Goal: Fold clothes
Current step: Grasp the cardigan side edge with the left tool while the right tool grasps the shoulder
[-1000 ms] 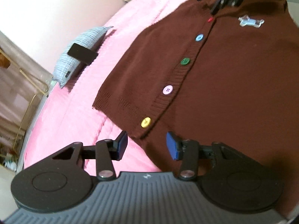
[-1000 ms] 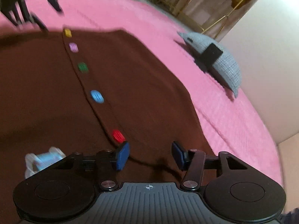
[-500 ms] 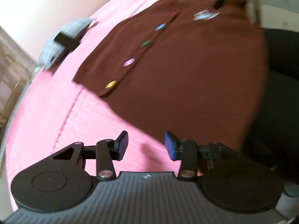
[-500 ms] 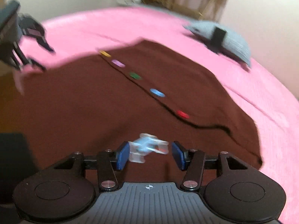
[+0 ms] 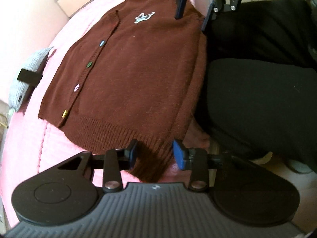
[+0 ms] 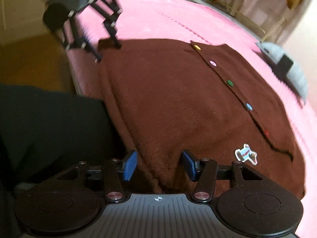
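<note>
A pink bedspread (image 5: 29, 148) carries the brown cardigan (image 5: 134, 75), spread flat and buttoned, its near side hanging over the bed's edge. The left gripper (image 5: 154, 153) straddles the ribbed hem corner, fingers closing but not yet pressing. The right gripper (image 6: 157, 163) has fingers apart over the cardigan's shoulder end. Beyond the cardigan lies a grey cushion (image 6: 293, 75). Only the left view shows the hem's ribbing; only the right shows a wooden floor (image 6: 35, 59).

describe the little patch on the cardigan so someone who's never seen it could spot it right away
On the pink bedspread lies a brown knitted cardigan with a row of coloured buttons. The small pale blue, white-edged patch sits on the chest near the collar, irregular rather than round like the buttons.
</note>
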A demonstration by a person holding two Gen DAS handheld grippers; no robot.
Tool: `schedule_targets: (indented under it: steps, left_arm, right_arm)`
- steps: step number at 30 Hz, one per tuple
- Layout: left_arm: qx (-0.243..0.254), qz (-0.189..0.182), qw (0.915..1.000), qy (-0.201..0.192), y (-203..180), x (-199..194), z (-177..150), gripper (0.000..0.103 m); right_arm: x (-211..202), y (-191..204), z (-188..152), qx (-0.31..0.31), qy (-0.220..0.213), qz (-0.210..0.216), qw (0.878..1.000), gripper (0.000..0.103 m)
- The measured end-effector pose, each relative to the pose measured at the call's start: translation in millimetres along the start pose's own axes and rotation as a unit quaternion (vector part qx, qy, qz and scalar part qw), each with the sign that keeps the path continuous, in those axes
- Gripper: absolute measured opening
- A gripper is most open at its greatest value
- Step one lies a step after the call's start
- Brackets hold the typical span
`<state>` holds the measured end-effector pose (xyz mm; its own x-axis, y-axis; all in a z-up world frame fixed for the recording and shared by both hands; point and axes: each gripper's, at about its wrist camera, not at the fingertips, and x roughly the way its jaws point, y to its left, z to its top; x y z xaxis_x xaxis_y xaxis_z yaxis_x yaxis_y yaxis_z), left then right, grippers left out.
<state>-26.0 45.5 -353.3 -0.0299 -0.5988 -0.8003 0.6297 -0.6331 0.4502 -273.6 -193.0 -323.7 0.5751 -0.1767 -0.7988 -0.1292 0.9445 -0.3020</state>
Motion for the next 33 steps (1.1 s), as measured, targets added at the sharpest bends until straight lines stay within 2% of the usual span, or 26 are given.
schedule_targets:
  steps: [1, 2, 3, 4, 6, 7, 11, 15, 17, 18, 19, 20, 21, 24, 26, 28, 31, 33]
  left_arm:
    - [0.004, -0.004, 1.0, 0.002, 0.1, 1.5, 0.4, 0.025]
    - [0.007, -0.007, 1.0, 0.003, -1.4, 1.8, 1.1, 0.02]
    - [0.009, -0.009, 0.9999, 0.004, -2.9, 2.1, 1.8, 0.018]
    - [0.01, -0.009, 0.9999, 0.004, -4.7, 2.0, 2.1, 0.014]
    - [0.011, -0.003, 0.9999, 0.003, -8.3, -1.0, 2.1, 0.008]
    - [0.012, 0.002, 0.9999, 0.001, -10.5, -5.6, 1.8, 0.006]
    - [0.008, 0.016, 0.9998, -0.006, -22.1, -24.7, -1.1, 0.006]
    - [0.008, 0.015, 0.9999, 0.002, -31.1, -18.6, -7.7, 0.005]
    - [0.013, 0.024, 0.9996, 0.003, -31.4, -18.4, -9.2, 0.005]
    - [0.007, 0.029, 0.9996, 0.0, -29.1, -19.1, -9.5, 0.005]
    - [0.002, 0.036, 0.9993, -0.003, -26.6, -19.9, -9.5, 0.006]
    - [0.003, 0.045, 0.999, -0.005, -26.7, -21.3, -9.5, 0.008]
    - [0.011, 0.057, 0.9983, -0.004, -28.7, -22.8, -9.3, 0.007]
    - [0.048, 0.085, 0.9952, -0.007, -40.5, -26.5, -8.7, 0.011]
    - [0.076, 0.104, 0.9917, -0.009, -49.8, -23.1, -7.1, 0.02]
    - [0.094, 0.113, 0.9891, -0.007, -53.9, -13.6, -4.5, 0.023]
    - [0.113, 0.128, 0.9853, 0.008, -54.5, 5.4, -1.1, 0.024]
    - [0.109, 0.114, 0.9874, 0.018, -48.4, 10.9, 1.2, 0.015]
  right_arm:
    - [0.8, 1.6, -2.1, -0.01, 0.001, -0.01, 1.0, 0.049]
    - [1.5, 2.9, -4.4, -0.02, 0.002, -0.02, 1.0, 0.04]
    - [3.2, 4.4, -4.3, -0.029, 0.004, -0.027, 0.999, 0.022]
    - [5.0, 5.8, -4.0, -0.037, 0.006, -0.035, 0.999, 0.019]
    - [5.4, 8.6, -3.3, -0.048, 0.009, -0.045, 0.998, 0.007]
    - [3.7, 10.0, -2.7, -0.049, 0.009, -0.047, 0.998, 0.004]
    - [-12.6, 26.3, -4.0, -0.062, 0.009, -0.049, 0.997, 0.004]
    - [-1.6, 14.3, -7.5, -0.036, 0.011, -0.043, 0.998, 0.004]
    - [-4.4, 13.4, -7.2, -0.037, 0.005, -0.051, 0.998, 0.006]
    - [-5.9, 12.9, -7.1, -0.038, 0.002, -0.055, 0.998, 0.02]
    - [-7.7, 11.6, -8.4, -0.033, 0.0, -0.058, 0.998, 0.047]
    - [-10.0, 11.3, -10.1, -0.03, -0.004, -0.062, 0.998, 0.058]
    - [-12.3, 11.1, -11.8, -0.027, -0.008, -0.066, 0.997, 0.065]
    - [-15.2, 20.5, -16.9, -0.036, -0.004, -0.07, 0.997, 0.065]
    - [-12.1, 30.6, -18.3, -0.051, 0.0, -0.077, 0.996, 0.065]
    - [-6.3, 42.3, -17.2, -0.064, -0.004, -0.082, 0.995, 0.065]
    - [7.9, 55.9, -11.3, -0.1, -0.016, -0.092, 0.991, 0.065]
    - [18.0, 60.2, -7.8, -0.125, -0.018, -0.097, 0.987, 0.065]
